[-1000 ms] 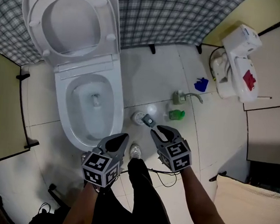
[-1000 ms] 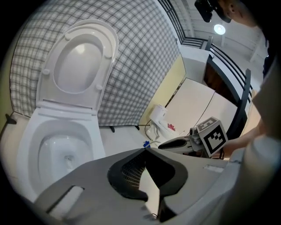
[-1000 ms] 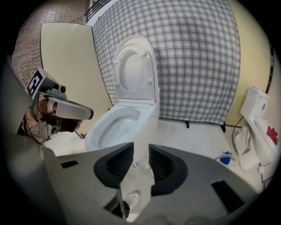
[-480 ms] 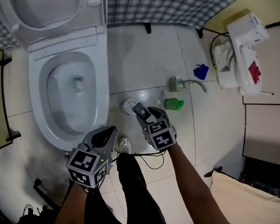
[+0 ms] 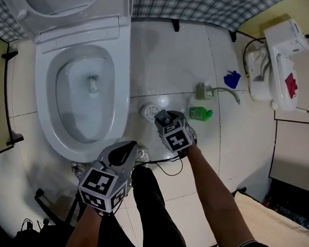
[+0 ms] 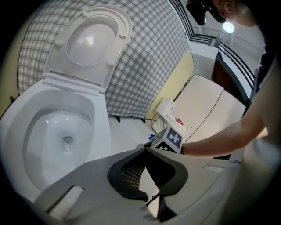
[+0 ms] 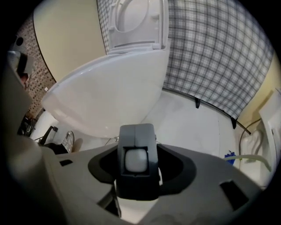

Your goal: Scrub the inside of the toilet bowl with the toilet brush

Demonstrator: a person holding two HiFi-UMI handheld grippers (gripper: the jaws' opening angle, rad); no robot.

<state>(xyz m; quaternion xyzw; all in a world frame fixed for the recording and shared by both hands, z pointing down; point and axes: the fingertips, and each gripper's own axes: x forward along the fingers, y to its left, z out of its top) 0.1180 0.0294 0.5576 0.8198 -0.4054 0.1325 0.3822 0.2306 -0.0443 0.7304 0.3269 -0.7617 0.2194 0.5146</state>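
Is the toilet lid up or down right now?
Up. The lid leans back upright behind the bowl, whose inside is uncovered.

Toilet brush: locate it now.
Head view, centre: the brush stands on the floor between toilet and green bottle, its handle between the right gripper's jaws, which have just been opening.

White tiled floor (image 5: 164, 57), glossy, grout lines plain. The toilet (image 5: 121, 86) stands on it at the left. Just right of the bowl is a round white brush holder (image 5: 149, 112). Further right are a green bottle (image 5: 200, 113) on its side, a pale green fitting (image 5: 201, 91) with a curved spout, and a small blue object (image 5: 231, 79). A white appliance (image 5: 277, 65) is at far right. A thin black cable (image 5: 167, 167) trails nearer the camera.
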